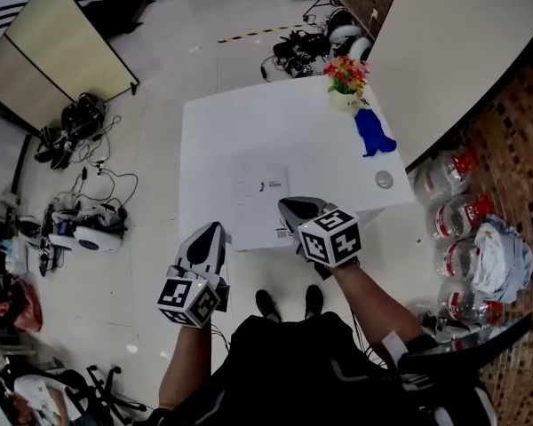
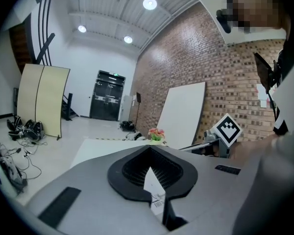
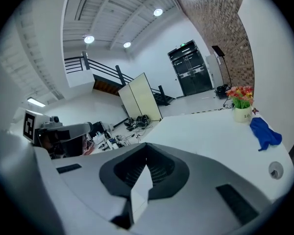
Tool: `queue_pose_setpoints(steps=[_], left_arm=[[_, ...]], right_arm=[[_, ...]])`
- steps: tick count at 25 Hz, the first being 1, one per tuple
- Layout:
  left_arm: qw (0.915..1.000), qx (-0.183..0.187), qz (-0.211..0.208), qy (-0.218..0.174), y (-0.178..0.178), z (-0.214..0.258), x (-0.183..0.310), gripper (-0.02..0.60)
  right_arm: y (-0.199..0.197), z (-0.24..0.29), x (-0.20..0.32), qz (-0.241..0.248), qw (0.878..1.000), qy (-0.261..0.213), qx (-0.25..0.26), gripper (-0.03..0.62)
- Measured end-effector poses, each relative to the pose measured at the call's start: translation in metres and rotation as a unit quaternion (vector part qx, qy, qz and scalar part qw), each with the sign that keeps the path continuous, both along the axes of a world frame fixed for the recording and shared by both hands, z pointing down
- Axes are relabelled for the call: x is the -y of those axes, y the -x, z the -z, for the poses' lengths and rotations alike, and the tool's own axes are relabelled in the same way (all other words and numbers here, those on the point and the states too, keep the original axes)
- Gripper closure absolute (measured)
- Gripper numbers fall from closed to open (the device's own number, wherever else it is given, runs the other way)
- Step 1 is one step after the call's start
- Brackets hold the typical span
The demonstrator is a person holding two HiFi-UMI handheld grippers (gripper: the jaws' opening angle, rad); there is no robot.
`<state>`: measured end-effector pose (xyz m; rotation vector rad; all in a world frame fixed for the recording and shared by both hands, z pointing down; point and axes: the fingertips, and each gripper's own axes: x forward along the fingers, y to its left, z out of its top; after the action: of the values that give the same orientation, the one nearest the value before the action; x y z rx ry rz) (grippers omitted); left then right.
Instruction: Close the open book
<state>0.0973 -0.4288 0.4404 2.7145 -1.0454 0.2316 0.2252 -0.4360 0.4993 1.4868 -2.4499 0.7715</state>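
The book lies closed and flat on the white table, near its front edge, with a white cover and a barcode showing. My right gripper hovers at the book's right edge with its jaws shut and nothing in them. My left gripper hangs left of the book, past the table's front corner; its jaws also stand together and empty. In the left gripper view a sliver of the book shows through the gap in the pads. The right gripper view shows a similar white sliver.
A pot of flowers, a blue cloth and a small round grey object sit along the table's right side. Large water bottles stand on the floor at the right, cables and gear at the left. My feet are at the table's front.
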Motion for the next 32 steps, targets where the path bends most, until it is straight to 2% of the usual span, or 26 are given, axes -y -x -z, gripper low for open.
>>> queue_pose_setpoints(steps=[4,8,12,18,22,26,32], left_arm=[[0.9996,0.021,-0.002,-0.018,0.009,0.005,-0.030,0.588],[0.9979,0.044,0.000,-0.047,0.036,0.013,-0.061,0.588],[0.9987,0.025,-0.006,-0.044,0.073,0.014,-0.100,0.588],[0.9986,-0.005,-0.037,-0.036,0.143,0.012,-0.161,0.588],[0.9991,-0.018,-0.030,-0.022,0.183,0.003,-0.203,0.588],[0.9979,-0.027,-0.055,-0.020,0.194,0.010,-0.242,0.588],[0.9965,-0.024,-0.074,-0.031,0.185,0.022,-0.294,0.588]], right_arm=[[0.011,0.008,-0.019,0.012,1.000,-0.012,0.013,0.595],[0.030,0.021,-0.044,0.012,0.999,-0.030,0.009,0.595],[0.061,0.036,-0.081,-0.003,0.999,-0.051,0.000,0.595],[0.119,0.063,-0.153,-0.050,0.995,-0.082,-0.013,0.595],[0.155,0.069,-0.209,-0.063,0.994,-0.088,-0.018,0.595],[0.170,0.085,-0.256,-0.071,0.992,-0.099,-0.033,0.595],[0.166,0.102,-0.312,-0.080,0.988,-0.125,-0.040,0.595]])
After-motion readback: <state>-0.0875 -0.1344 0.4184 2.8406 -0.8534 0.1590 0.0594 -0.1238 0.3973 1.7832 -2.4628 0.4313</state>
